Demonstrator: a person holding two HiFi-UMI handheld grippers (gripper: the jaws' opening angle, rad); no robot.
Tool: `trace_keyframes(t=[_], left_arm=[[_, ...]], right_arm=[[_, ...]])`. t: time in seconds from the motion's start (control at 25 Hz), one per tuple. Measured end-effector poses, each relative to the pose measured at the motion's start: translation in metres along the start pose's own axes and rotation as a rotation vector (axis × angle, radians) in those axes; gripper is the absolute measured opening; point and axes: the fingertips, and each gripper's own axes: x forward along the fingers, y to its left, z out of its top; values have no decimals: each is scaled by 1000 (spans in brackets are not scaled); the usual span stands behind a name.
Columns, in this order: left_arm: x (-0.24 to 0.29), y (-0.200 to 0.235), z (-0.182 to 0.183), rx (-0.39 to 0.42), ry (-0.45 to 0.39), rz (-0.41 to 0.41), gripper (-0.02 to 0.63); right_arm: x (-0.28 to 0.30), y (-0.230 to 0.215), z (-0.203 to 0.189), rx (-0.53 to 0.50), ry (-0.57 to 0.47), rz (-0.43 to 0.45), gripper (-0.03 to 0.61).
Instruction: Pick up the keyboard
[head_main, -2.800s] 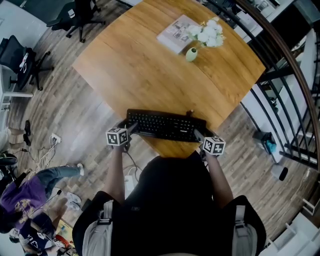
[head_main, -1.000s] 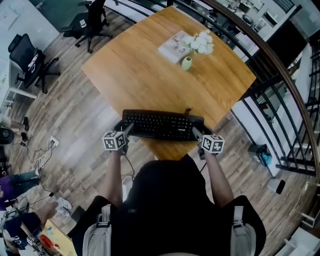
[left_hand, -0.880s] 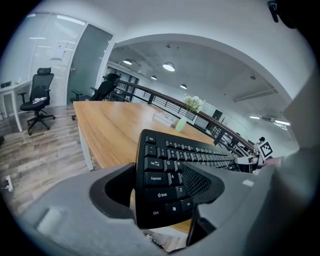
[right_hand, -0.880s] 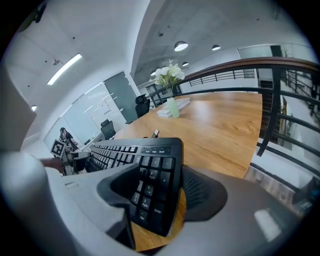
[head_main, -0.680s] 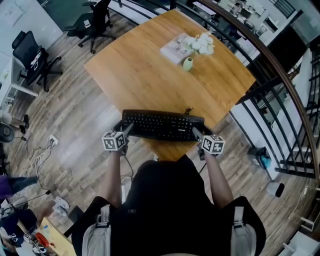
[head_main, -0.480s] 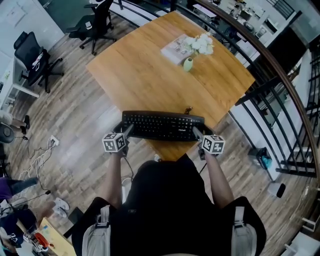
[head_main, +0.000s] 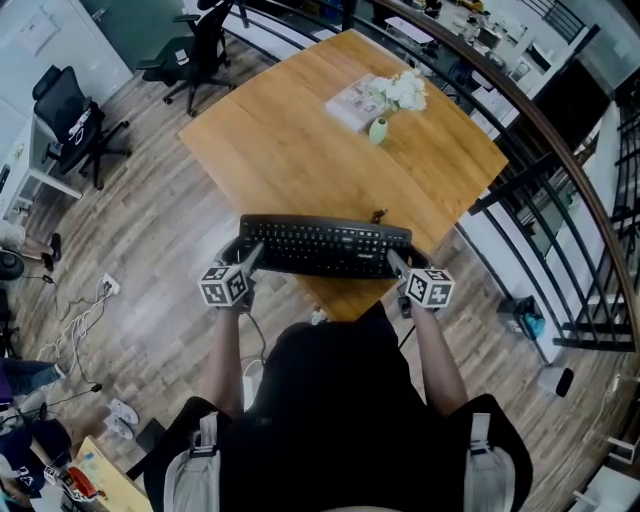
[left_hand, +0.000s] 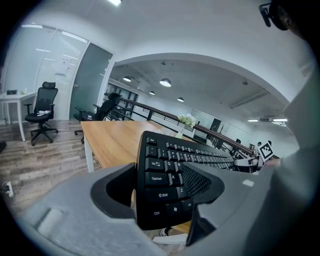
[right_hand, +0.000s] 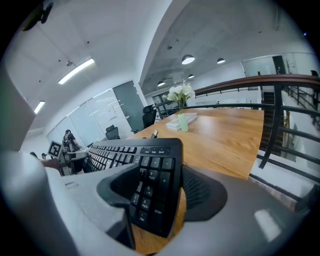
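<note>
Keyboard (head_main: 325, 246) long axis left-right, keys up; left tool (head_main: 250, 260) clamps left end, right tool (head_main: 394, 263) right end.

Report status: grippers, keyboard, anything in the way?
Left gripper shut on keyboard, left end; right gripper shut on right end. Keyboard over near corner of table. Nothing blocking; vase far back.

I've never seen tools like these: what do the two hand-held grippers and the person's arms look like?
The left gripper and right gripper are grey moulded shells with dark textured pads. Each carries a white cube printed with black square markers. The person wears a black top and pale shoulder straps.
</note>
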Motion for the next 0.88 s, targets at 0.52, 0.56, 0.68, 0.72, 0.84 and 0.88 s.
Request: trace_keyframes(t=[0.52,0.56,0.68,0.72,0.84,0.88], left_arm=[[-24,2,12,-6,-62,9,298],[-25,1,15,-4,-69,8,298],[-25,-3,24,11,-90,6,298],[-26,-4,27,15,-98,5,298],[-27,-9,36,23,-123,6,298],[-27,-10,40,25,-131,6,298]], right_arm=[[-8,20,19,-51,-38,8,265],[-8,20,21,-53,-42,10,265],[-12,20,28,-54,-50,15,265],[-13,19,31,-56,-55,16,265],[-14,19,42,-69,-71,20,264],[-14,19,46,-73,-77,21,265]])
